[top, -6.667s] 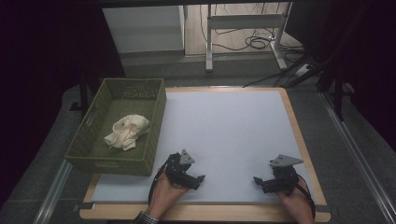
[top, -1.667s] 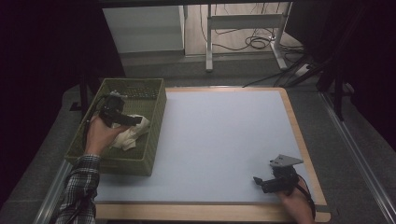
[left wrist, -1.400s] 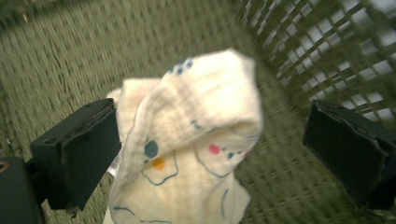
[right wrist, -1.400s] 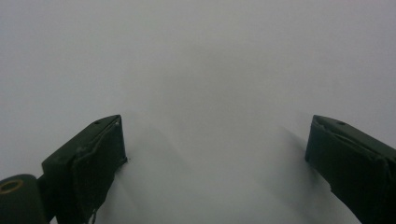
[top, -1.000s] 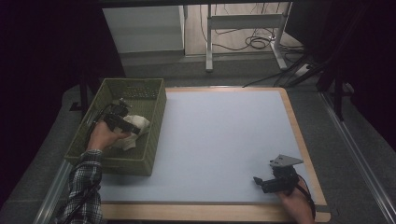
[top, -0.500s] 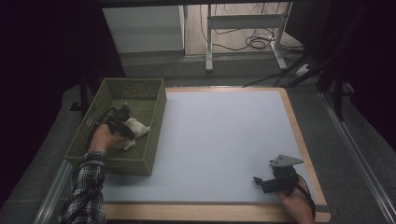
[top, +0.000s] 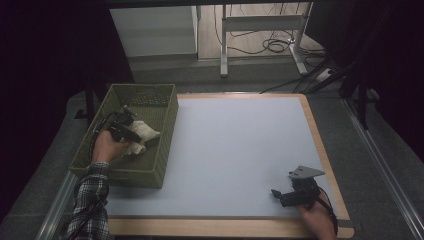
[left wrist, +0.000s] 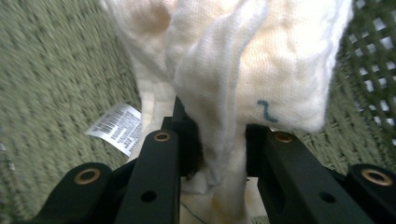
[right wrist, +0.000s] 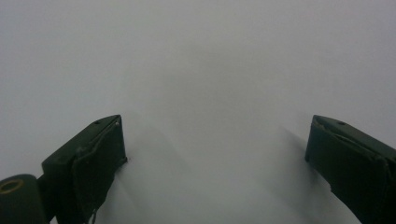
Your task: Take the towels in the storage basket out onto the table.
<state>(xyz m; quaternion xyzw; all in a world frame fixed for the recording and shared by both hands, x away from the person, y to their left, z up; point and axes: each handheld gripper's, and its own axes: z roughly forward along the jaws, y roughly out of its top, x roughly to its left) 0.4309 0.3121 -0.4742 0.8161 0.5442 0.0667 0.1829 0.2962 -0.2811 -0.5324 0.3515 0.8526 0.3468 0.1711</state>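
The crumpled cream-white cloth [top: 141, 134] lies inside the olive-green woven plastic basket [top: 159, 154] at the left side of the table, toward the basket's right wall. It looks light, limp and thin, a loosely knit fabric that will sag and unfold when lifted instead of keeping its shape; it should not slip much against the pads. The left gripper [left wrist: 223, 154] has just been closing, and its black jaws now pinch a bunched fold of the cloth between them, with a small white barcode label [left wrist: 116, 127] on the basket floor beside it. A gathered ridge like this is a sound place to hold. The right gripper [right wrist: 215, 154] rests at the near right of the pale grey table top [top: 240, 145], jaws spread wide and holding nothing.
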